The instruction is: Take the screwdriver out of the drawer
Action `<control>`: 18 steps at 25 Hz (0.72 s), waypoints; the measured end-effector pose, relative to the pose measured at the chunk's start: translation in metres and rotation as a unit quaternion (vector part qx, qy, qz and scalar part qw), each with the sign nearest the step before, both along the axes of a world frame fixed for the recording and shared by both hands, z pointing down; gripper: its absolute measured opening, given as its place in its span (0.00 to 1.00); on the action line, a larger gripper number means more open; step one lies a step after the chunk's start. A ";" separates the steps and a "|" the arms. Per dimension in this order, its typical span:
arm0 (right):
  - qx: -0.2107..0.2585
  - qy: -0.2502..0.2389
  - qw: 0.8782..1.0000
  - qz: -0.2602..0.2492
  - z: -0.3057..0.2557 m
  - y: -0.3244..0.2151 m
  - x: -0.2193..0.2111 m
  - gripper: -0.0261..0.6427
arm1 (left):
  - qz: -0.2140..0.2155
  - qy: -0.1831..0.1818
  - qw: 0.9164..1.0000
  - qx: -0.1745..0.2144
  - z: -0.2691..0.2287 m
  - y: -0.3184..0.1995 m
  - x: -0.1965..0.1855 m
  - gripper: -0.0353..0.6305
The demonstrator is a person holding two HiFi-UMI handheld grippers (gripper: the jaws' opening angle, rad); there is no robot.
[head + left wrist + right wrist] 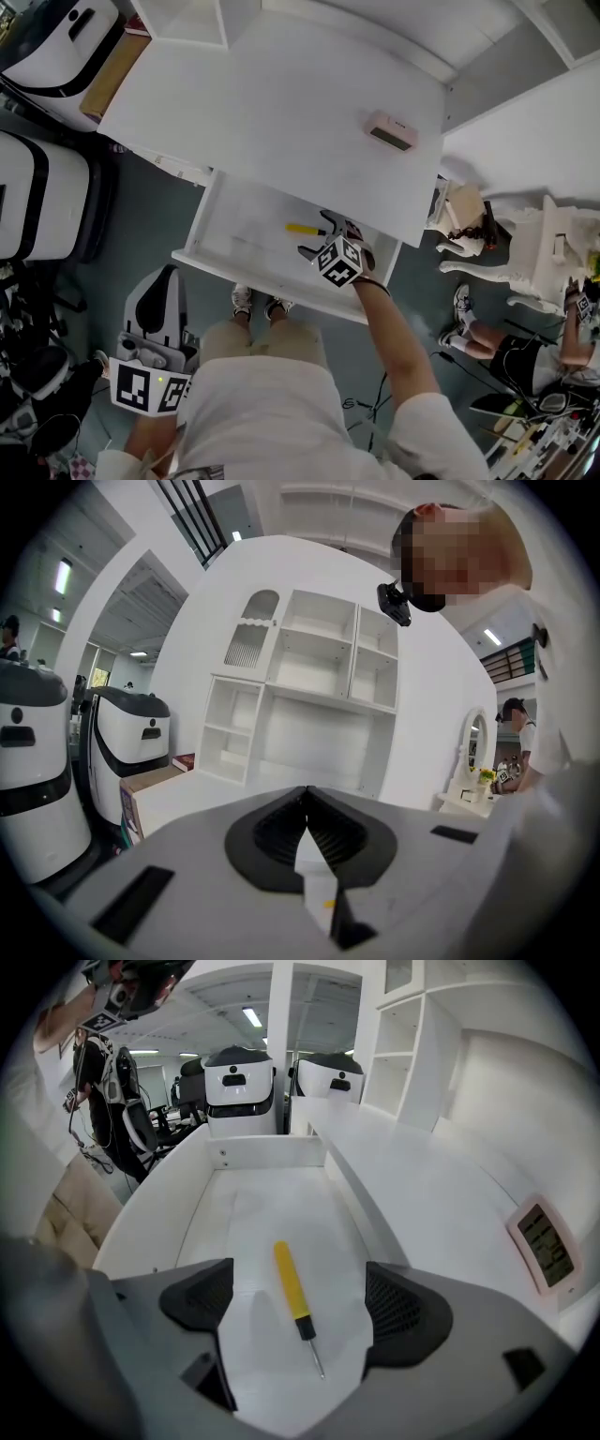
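Right gripper (300, 1321): jaws wide apart above the open drawer (267, 1154), empty. The screwdriver (292, 1293) lies on the drawer floor between them, apparently untouched. Left gripper (307, 829): jaws together, holding nothing.

We record the screwdriver (292, 1288) as yellow-handled with a black collar; drawer (267, 1190) white; right gripper (298, 1277) grey with black ribbed pads (398, 1312) — its cube (339, 262) carries black-and-white square markers.
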State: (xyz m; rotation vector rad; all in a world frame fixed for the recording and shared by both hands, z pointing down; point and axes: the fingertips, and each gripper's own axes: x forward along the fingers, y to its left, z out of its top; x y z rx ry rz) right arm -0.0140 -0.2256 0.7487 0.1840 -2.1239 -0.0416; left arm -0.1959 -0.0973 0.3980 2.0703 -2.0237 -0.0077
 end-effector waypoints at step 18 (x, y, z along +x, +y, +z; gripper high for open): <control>-0.036 0.076 0.996 -0.037 0.044 0.003 -0.004 0.70 | -0.016 0.005 1.000 -0.016 0.017 0.030 -0.006 0.08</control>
